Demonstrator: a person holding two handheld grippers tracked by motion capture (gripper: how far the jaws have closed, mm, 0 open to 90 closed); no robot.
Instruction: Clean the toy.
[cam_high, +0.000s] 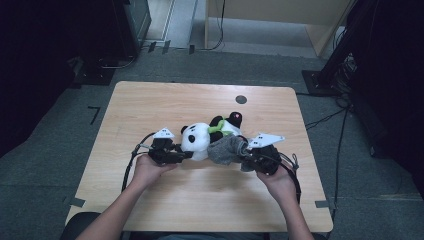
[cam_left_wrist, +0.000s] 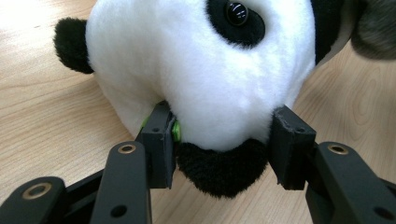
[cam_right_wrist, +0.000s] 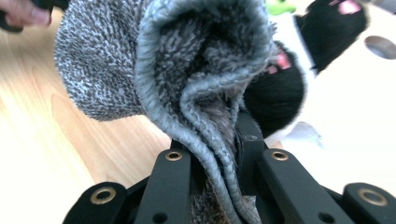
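High view, frame centre: left gripper (cam_high: 186, 155) clamps the black-and-white plush panda's (cam_high: 200, 140) head; right gripper (cam_high: 246, 154) pinches the grey knitted sock's (cam_high: 225, 150) cuff.

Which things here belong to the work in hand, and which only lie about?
In the job:
- panda toy, clamped at the head by the left tongs
- grey knitted sock, pinched by the right tongs

Lying about:
- cables on the floor

Left claw (cam_high: 181, 154) half closed in a clamping grip, right claw (cam_high: 248, 155) pinched tight, forearms angled inward.
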